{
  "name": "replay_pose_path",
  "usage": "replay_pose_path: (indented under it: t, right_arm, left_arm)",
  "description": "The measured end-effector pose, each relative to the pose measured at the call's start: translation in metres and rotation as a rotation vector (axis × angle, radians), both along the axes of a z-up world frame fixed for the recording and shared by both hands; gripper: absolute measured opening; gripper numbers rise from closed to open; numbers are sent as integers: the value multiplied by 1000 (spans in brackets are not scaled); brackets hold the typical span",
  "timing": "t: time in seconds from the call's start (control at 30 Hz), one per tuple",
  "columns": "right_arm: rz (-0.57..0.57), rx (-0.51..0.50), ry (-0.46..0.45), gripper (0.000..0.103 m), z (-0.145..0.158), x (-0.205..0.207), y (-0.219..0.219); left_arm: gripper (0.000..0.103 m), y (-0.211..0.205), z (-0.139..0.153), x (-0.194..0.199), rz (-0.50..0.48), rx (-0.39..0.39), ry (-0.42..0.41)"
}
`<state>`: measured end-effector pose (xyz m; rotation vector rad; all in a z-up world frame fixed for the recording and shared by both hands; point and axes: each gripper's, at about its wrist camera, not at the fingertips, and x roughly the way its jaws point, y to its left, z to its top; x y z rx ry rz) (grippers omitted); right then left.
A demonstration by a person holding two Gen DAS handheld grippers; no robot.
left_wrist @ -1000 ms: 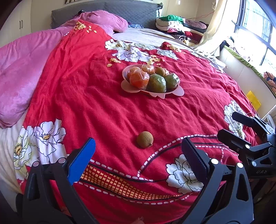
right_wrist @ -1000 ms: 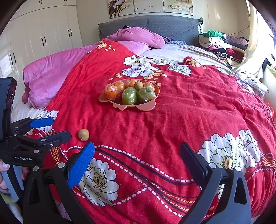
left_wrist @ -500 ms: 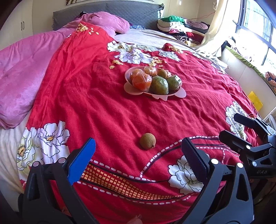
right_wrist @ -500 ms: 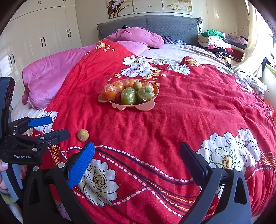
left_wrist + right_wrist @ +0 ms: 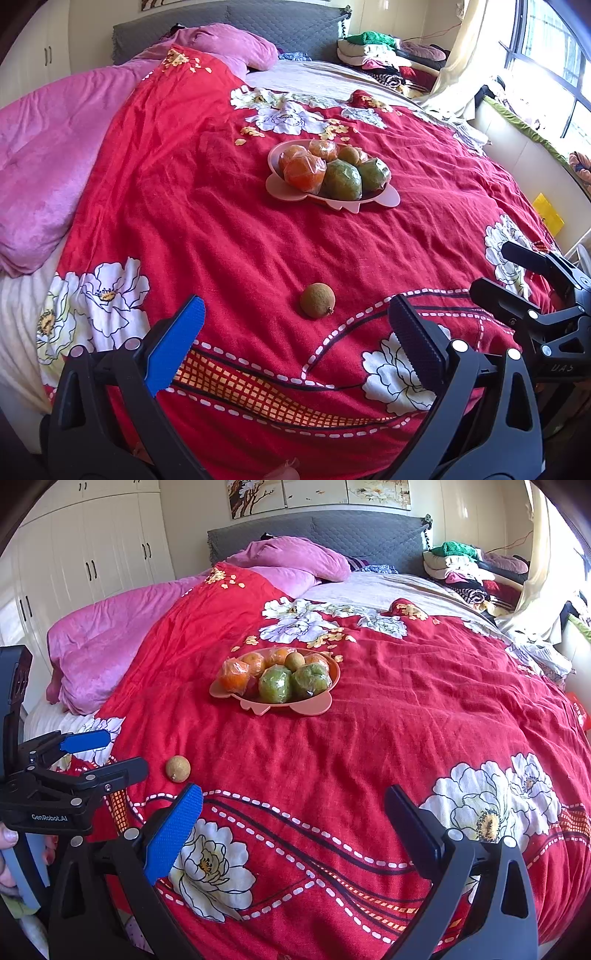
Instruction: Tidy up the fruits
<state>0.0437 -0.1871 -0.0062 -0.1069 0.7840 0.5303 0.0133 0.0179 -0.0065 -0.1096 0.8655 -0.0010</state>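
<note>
A small brown round fruit (image 5: 317, 305) lies alone on the red flowered bedspread; it also shows in the right wrist view (image 5: 178, 769). A pink plate (image 5: 388, 200) farther up the bed holds wrapped oranges (image 5: 304, 173), green fruits (image 5: 342, 180) and a small brown fruit. The plate shows in the right wrist view (image 5: 314, 707) too. My left gripper (image 5: 295, 314) is open and empty, just short of the loose fruit. My right gripper (image 5: 293, 812) is open and empty, to the right of the left one, over the bedspread.
Pink quilt and pillow (image 5: 44, 155) lie along the left side of the bed. A pile of folded clothes (image 5: 469, 568) sits at the head on the right. White wardrobes (image 5: 92, 554) stand to the left; a window is on the right.
My left gripper has moved forward toward the loose brown fruit, which now lies closer between the fingers. The right gripper has barely moved.
</note>
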Motion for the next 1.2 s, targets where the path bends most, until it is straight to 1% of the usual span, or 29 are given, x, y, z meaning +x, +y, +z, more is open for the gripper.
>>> replay_pose_path:
  t: [0.73,1.2]
  right_arm:
    - [0,1,0,98,0,0,0]
    - [-1,4,1,98,0,-1,1]
  left_arm:
    - [93,3,1,0,1,-2,5]
    - [93,4,2,0,4,13,7]
